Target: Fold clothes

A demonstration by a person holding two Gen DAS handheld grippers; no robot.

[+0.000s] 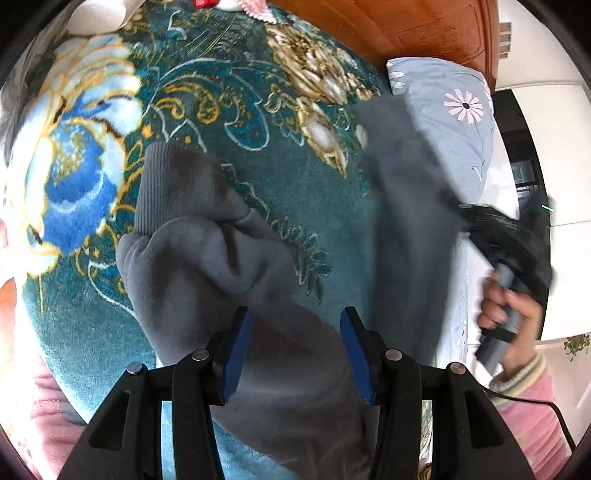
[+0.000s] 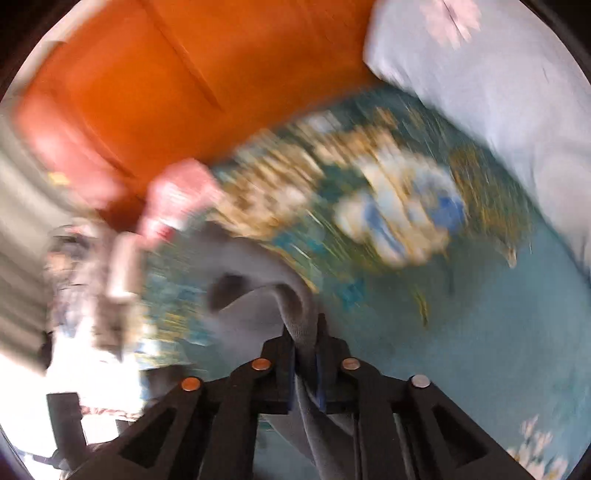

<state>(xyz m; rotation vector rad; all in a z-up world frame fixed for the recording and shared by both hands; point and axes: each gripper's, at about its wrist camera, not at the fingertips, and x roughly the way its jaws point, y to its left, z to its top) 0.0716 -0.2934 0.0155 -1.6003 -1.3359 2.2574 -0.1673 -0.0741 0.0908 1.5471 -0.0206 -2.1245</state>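
A grey sweatshirt-like garment (image 1: pixel 207 251) lies on a teal floral blanket (image 1: pixel 258 147), with one ribbed cuff (image 1: pixel 162 184) at centre left. My left gripper (image 1: pixel 295 350) hovers over the garment near its lower part. Its blue pads (image 1: pixel 236 350) stand well apart, with cloth beneath them and nothing pinched. On the right a hand (image 1: pixel 498 306) holds my right gripper (image 1: pixel 458 210), which lifts another part of the garment (image 1: pixel 402 192) off the bed. In the blurred right wrist view my right gripper (image 2: pixel 306 354) is shut on a bunched fold of the grey cloth (image 2: pixel 258 295).
A light blue pillow with daisy print (image 1: pixel 450 122) (image 2: pixel 498 110) lies at the head of the bed against an orange-brown wooden headboard (image 1: pixel 406 29) (image 2: pixel 147 92). A pink sleeve (image 1: pixel 528 398) and a black cable are at the lower right. Blanket (image 2: pixel 480 332) spreads to the right.
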